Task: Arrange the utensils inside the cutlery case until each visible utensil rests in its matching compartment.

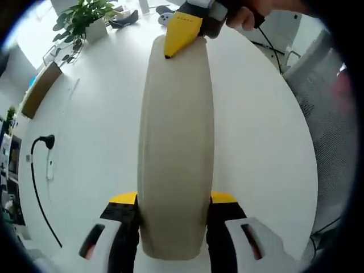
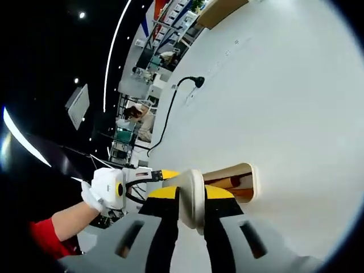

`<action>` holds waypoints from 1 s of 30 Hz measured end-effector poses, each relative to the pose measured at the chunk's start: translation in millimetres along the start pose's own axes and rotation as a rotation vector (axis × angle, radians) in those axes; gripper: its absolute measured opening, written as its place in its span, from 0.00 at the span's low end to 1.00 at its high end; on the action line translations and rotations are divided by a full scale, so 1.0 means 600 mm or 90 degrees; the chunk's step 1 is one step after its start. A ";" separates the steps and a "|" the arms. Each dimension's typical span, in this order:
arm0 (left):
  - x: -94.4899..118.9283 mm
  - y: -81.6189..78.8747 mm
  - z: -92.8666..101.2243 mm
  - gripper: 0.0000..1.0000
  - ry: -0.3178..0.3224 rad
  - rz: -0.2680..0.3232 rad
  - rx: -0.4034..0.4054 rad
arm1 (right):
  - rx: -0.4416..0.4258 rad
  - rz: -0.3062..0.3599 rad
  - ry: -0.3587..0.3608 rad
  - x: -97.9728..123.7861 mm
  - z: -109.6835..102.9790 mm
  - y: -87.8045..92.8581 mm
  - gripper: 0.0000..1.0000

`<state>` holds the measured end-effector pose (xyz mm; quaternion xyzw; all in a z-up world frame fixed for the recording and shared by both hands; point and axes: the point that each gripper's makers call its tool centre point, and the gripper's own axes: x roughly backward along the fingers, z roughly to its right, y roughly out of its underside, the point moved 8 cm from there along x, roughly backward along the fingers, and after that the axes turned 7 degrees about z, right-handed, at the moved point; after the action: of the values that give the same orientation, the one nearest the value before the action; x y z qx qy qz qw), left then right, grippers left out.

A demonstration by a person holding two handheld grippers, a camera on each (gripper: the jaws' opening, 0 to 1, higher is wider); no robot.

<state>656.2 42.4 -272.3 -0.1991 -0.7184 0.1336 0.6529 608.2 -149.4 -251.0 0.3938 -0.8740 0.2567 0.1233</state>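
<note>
Left gripper view, nearest: the left gripper (image 1: pixel 173 227) has its jaws pressed against both sides of the near end of the cutlery case (image 1: pixel 176 148), a long beige oval body that runs away over the white table (image 1: pixel 91 159). At the case's far end, the right gripper's (image 1: pixel 182 31) yellow tip touches it; a hand (image 1: pixel 244 17) holds that tool.

Right gripper view, nearest: the right gripper (image 2: pixel 190 219) is pinching the rim of the case (image 2: pixel 193 196), seen edge-on. The case's open side shows a pale compartment with a brown object inside; what it is cannot be told. The left gripper (image 2: pixel 114 187) appears at the left, held by a person with a red sleeve (image 2: pixel 54 236).

On the table farther off: a black cable (image 1: pixel 40 187) with a plug, a cardboard box (image 1: pixel 40 88) at the edge, and a potted plant (image 1: pixel 85 20). Beyond the table is a dim room with ceiling light strips (image 2: pixel 116 42) and shelving (image 2: pixel 170 17).
</note>
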 end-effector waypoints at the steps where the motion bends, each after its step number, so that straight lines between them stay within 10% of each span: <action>1: -0.002 0.000 -0.001 0.47 -0.006 0.000 -0.005 | 0.008 0.000 0.002 -0.001 0.002 0.000 0.14; 16: -0.008 0.007 -0.004 0.46 0.031 0.005 0.028 | 0.285 0.057 0.132 -0.001 0.026 -0.007 0.32; 30: -0.007 0.014 -0.013 0.52 0.018 0.017 0.059 | 0.249 0.078 0.177 -0.008 0.057 0.001 0.26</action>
<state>665.3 47.6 -279.0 -0.1803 -0.6994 0.1726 0.6697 610.5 -164.7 -281.6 0.3174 -0.8046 0.4795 0.1479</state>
